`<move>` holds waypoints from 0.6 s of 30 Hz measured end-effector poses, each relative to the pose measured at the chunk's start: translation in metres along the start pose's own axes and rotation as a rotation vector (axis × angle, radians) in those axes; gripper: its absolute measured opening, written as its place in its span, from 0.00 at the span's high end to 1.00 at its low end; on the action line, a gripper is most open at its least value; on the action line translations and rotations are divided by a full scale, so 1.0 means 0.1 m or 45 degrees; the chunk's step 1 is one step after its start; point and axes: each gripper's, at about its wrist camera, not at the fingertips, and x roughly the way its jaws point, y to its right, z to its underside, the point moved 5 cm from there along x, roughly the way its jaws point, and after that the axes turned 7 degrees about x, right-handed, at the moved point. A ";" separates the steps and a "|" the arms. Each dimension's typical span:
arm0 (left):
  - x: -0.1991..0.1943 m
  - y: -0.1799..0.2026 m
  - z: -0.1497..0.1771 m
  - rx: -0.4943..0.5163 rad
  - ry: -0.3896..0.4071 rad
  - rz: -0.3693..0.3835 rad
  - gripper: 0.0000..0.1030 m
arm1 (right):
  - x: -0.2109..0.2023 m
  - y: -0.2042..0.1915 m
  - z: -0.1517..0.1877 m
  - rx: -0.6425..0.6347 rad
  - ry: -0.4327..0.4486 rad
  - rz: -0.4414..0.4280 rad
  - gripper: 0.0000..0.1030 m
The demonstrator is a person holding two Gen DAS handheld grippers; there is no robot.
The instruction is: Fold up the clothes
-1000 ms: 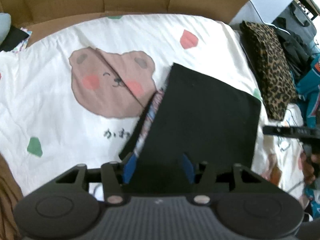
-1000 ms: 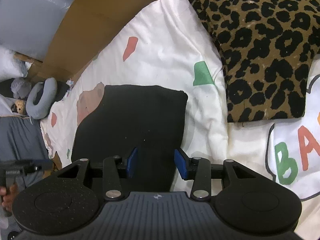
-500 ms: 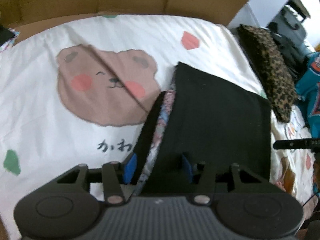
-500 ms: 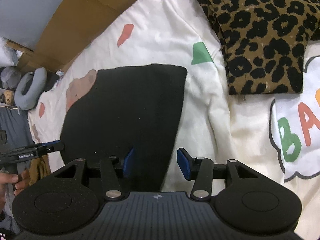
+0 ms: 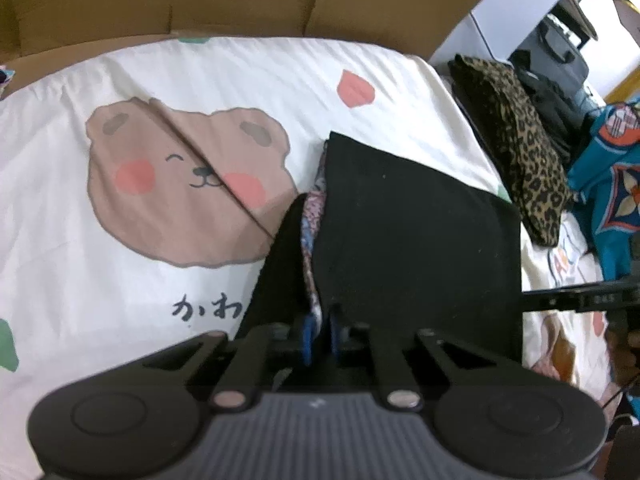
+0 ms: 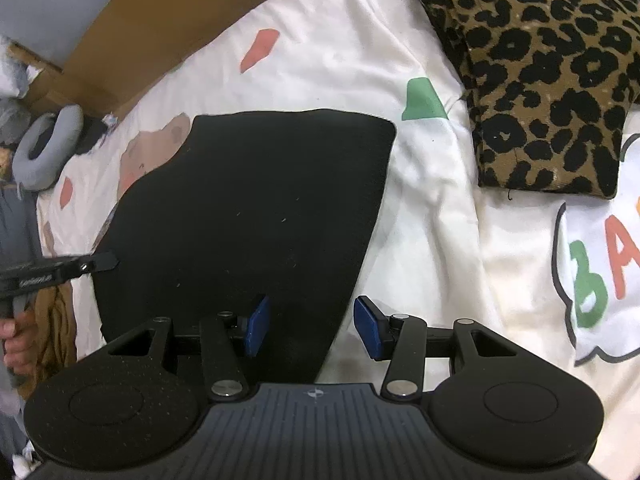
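A folded black garment (image 5: 420, 240) lies flat on the bed, with a patterned lining (image 5: 310, 224) showing along its left fold. My left gripper (image 5: 318, 334) is at its near left edge. Its jaws are closing, and the blue pads pinch the layered edge between them. In the right wrist view the same black garment (image 6: 248, 208) fills the middle. My right gripper (image 6: 308, 328) stands open over its near right corner, one pad above the cloth and the other above the sheet, neither pressing. Each gripper shows in the other's view: the left gripper (image 6: 60, 270) and the right gripper (image 5: 580, 298).
The white bed sheet (image 5: 180, 80) carries a bear print. Brown cardboard (image 5: 240, 0) lines the far edge. A leopard-print folded piece (image 6: 552, 80) lies right of the garment, with teal cloth (image 5: 616, 184) beyond. A grey neck pillow (image 6: 44, 148) sits far left.
The left gripper sank onto the garment's near left edge and its jaws closed on it. The right gripper slid toward the near right corner and stayed open.
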 end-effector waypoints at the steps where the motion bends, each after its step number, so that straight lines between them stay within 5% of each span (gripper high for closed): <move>1: -0.01 -0.01 0.00 0.006 0.001 -0.006 0.91 | 0.01 0.00 -0.01 0.009 -0.004 -0.008 0.48; 13: 0.13 -0.13 0.01 0.015 -0.025 -0.071 0.87 | 0.12 0.06 0.03 0.065 -0.067 -0.116 0.48; 16: 0.15 -0.17 0.02 0.019 -0.034 -0.107 0.75 | 0.17 0.09 0.02 0.096 -0.074 -0.145 0.48; 18: 0.15 -0.20 0.02 0.008 -0.037 -0.143 0.56 | 0.20 0.12 0.03 0.127 -0.078 -0.168 0.48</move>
